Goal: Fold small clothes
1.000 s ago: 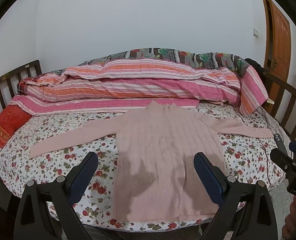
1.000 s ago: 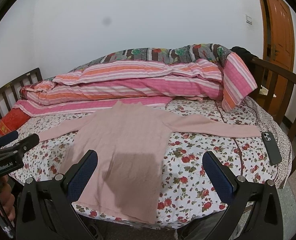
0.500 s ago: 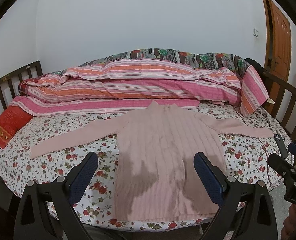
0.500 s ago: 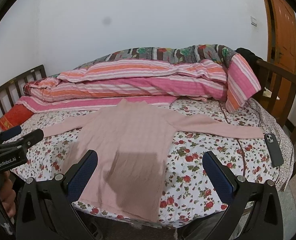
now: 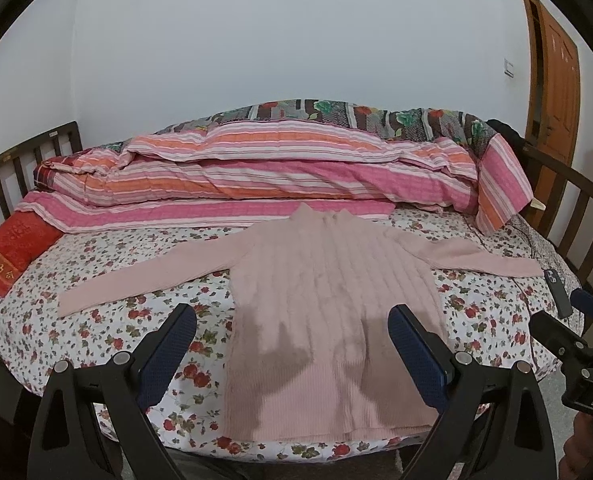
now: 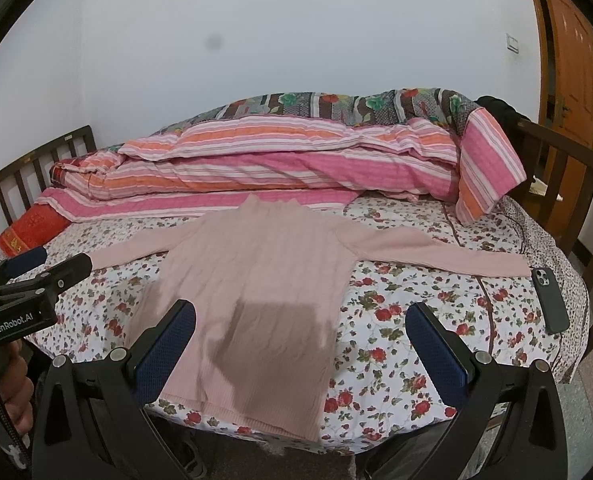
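Note:
A pale pink ribbed sweater [image 5: 328, 296] [image 6: 256, 280] lies flat on the flowered bed sheet, collar toward the far wall, both sleeves spread out sideways, hem at the near bed edge. My left gripper [image 5: 292, 328] hovers open in front of the hem, above and short of the bed edge, holding nothing. My right gripper [image 6: 300, 326] is open too, off the hem's right side, touching no cloth. Each gripper also shows at the edge of the other's view, held by a hand.
A striped pink and orange quilt [image 5: 280, 176] is piled along the back of the bed. A red pillow [image 5: 12, 246] lies at the left. A dark phone [image 6: 550, 300] rests on the sheet near the right sleeve's cuff. Wooden rails [image 6: 564, 160] close both ends; an orange door [image 6: 572, 60] stands right.
Both grippers have drifted slightly, the views shifting a little lower and back; the sweater has not moved and both grippers stay open.

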Motion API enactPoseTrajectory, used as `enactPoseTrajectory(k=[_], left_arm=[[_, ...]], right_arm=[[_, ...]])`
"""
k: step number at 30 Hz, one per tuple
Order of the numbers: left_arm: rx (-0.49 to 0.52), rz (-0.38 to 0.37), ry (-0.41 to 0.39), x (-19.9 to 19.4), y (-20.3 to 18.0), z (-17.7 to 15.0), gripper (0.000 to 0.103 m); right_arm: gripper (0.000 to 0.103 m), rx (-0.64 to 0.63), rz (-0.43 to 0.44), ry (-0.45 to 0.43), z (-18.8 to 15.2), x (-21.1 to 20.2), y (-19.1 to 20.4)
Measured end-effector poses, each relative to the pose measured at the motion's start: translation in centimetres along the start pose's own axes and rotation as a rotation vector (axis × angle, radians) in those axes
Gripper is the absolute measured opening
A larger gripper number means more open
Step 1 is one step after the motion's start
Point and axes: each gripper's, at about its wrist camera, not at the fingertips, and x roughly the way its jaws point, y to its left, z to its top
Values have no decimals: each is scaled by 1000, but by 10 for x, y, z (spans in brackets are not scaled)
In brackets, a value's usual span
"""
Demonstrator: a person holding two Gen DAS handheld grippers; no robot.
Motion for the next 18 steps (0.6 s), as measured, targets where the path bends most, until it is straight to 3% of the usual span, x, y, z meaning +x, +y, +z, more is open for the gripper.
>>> enactPoseTrajectory(k=[18], left_arm=[[12,42,-36,-14,1,3,99]], right_arm=[[103,4,7,-19,2,-9,-4]])
